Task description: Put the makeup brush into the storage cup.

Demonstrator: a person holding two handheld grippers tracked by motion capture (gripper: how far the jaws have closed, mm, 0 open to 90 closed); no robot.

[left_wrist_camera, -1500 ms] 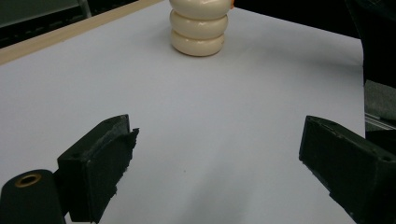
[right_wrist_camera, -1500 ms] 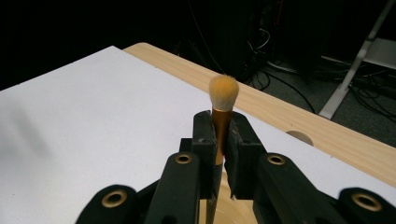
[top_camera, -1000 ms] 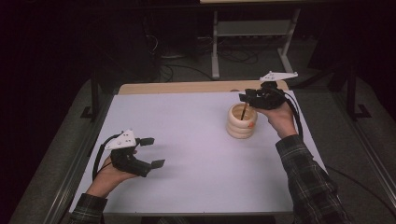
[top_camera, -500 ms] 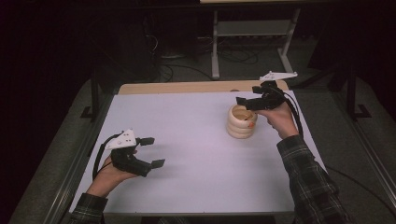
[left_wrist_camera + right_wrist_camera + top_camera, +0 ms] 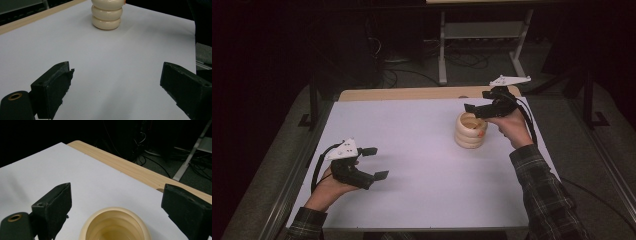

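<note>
So: white rectangular tabletop (image 5: 422, 170) with a light wooden strip (image 5: 412, 93) along its far edge takes up the middle of the high view; dark floor with cables and a grey metal stand (image 5: 482, 35) at the top of the frame.

Person's two plaid-sleeved forearms enter from the bottom corners of the high view.

Cream ribbed cup-shaped holder, three stacked rounded rings (image 5: 471, 130), sits right of centre in the high view, on the white surface. Long axis vertical, upright, open mouth facing up. Left gripper view has it at top centre (image 5: 107, 15), well apart from that gripper. Right gripper view looks down into its hollow mouth (image 5: 115, 225) at bottom centre. Small orange patch on its right side in the high view; can't tell what it is.

Right gripper (image 5: 475, 108), black with a grey three-cornered plate, is held above the holder's rim, upper right of the frame. Jaws wide apart, nothing between them, the mouth lying between them in its own view.

Left gripper (image 5: 374, 162), lower left of the high view, hand resting on the table. Jaws spread wide, bare white surface between them.
</note>
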